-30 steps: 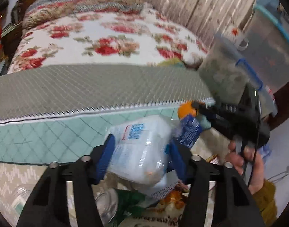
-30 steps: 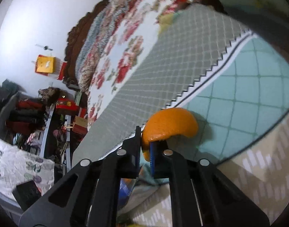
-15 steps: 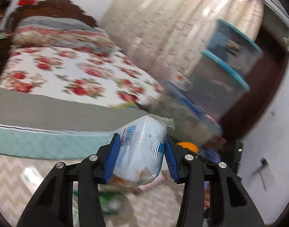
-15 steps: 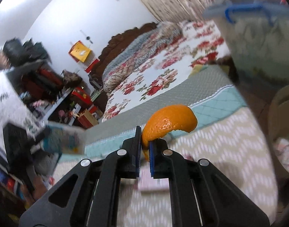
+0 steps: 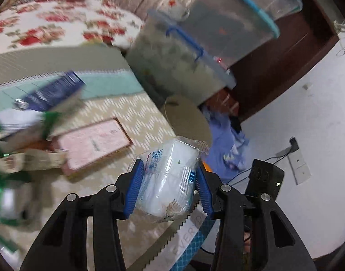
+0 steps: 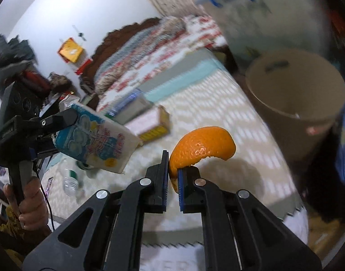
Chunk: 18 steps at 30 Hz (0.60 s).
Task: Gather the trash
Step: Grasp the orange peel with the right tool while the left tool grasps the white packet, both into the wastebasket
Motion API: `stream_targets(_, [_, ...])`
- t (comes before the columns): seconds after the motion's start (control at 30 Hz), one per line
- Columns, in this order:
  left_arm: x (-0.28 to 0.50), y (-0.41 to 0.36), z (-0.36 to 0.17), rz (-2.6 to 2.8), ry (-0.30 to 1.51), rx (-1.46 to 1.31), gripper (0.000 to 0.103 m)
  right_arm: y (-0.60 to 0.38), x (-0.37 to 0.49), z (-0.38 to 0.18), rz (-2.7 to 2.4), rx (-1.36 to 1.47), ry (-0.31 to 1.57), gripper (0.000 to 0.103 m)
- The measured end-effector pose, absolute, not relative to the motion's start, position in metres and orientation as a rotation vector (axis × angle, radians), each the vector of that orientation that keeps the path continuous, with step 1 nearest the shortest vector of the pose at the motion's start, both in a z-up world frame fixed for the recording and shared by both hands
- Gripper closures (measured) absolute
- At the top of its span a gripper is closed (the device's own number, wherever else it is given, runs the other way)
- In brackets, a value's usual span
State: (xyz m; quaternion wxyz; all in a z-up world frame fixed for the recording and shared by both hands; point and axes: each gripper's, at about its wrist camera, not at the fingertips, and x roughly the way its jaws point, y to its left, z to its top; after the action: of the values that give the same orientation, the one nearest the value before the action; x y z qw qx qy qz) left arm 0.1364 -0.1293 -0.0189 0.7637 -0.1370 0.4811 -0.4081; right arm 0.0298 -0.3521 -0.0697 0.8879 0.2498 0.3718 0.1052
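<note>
My left gripper (image 5: 167,189) is shut on a white plastic tissue pack (image 5: 170,178), held in the air above the patterned mat. It also shows in the right wrist view (image 6: 95,142), at the left, with its printed side showing. My right gripper (image 6: 172,180) is shut on a curved piece of orange peel (image 6: 201,146). A beige round bin (image 6: 294,97) stands open to the right of the peel, and shows in the left wrist view (image 5: 186,119) just beyond the tissue pack.
Loose items lie on the mat: a pink flat box (image 5: 93,142), a blue carton (image 5: 50,92), a plastic bottle (image 6: 70,180), green wrappers (image 5: 0,194). Stacked clear storage tubs (image 5: 195,52) stand behind the bin. A bed (image 5: 48,27) lies at the far side.
Both grippers have swung right with their loads held. The bin has come into view close ahead of both. The bed has slid to the left.
</note>
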Motion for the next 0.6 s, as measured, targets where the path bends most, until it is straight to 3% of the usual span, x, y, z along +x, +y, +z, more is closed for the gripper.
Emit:
stream_targets(0.33, [0.170, -0.238, -0.027, -0.992, 1.069, -0.239, 0.060, -0.441, 0.027, -0.060, 0.077, 0.612, 0.662, 0.094])
stream_targets(0.6, [0.204, -0.338, -0.036, -1.002, 1.048, -0.198, 0.058, -0.502, 0.064, -0.073, -0.013, 0.650, 0.695, 0.090])
